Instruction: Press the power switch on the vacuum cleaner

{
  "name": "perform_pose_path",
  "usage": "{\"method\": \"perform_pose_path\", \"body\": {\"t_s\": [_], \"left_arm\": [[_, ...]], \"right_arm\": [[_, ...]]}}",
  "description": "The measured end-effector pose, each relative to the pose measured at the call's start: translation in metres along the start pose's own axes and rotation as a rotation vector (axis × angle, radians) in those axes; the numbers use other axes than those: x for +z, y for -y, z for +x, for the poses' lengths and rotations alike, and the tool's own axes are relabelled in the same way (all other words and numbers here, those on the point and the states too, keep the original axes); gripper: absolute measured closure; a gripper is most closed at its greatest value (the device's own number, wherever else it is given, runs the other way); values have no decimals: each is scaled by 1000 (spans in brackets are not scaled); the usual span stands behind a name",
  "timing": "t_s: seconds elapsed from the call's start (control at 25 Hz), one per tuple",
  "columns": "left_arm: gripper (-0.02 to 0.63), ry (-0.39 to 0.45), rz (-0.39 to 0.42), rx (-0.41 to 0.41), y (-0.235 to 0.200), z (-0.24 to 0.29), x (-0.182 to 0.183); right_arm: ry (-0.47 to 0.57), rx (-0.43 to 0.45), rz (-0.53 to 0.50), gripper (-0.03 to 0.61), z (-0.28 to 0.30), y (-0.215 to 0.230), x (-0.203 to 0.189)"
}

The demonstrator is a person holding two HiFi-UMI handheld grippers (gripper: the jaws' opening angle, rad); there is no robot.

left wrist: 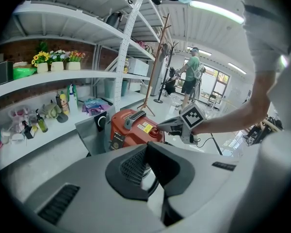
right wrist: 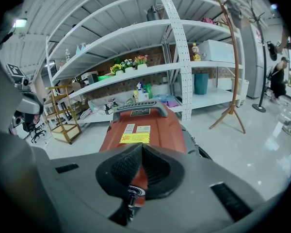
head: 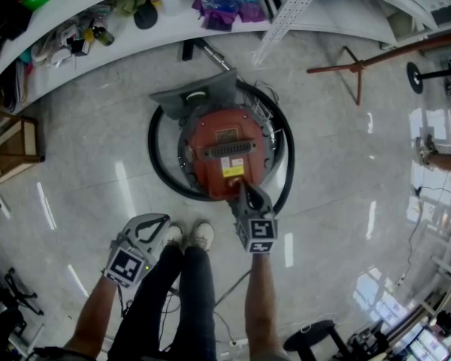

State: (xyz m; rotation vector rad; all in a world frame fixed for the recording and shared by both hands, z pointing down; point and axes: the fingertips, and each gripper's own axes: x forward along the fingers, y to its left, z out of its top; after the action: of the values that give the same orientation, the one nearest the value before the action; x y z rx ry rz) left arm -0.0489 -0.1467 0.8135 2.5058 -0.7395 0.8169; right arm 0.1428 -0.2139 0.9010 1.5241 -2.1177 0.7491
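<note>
Shiny floor [head: 346, 164] holds a vacuum cleaner [head: 224, 153], closed right hand-held gripper [head: 242, 190] touching its near edge; left hand-held gripper [head: 156, 220] closed.

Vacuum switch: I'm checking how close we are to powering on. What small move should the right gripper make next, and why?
Probably push the right gripper a little further down. Its jaws are together, and the left gripper view shows its tip at the red switch on the vacuum's near end. Whether the switch is depressed can't be told. The left gripper, jaws together, hangs by the person's leg.
</note>
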Motion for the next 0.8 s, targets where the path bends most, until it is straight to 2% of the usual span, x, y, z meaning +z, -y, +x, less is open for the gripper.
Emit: {"method": "perform_pose_path", "body": {"t_s": [0.16,0.32,0.48,0.64,0.8], "left_arm": [[607,2,0,-2,0,1,1],[607,-2,8,-5,2,1,-1],[607,-4,8,-10,5,2,-1],[607,-1,13,-8,6,3,2],[607,-3,19,-12,9,4,3]], "right_arm": [[-38,6,-5,566,-1,2,-11],[6,3,0,566,1,0,0],[-31,7,-7,566,-1,0,-5],[12,8,3,566,-1,1,0],[8,11,-4,566,0,-1,-1]]}}
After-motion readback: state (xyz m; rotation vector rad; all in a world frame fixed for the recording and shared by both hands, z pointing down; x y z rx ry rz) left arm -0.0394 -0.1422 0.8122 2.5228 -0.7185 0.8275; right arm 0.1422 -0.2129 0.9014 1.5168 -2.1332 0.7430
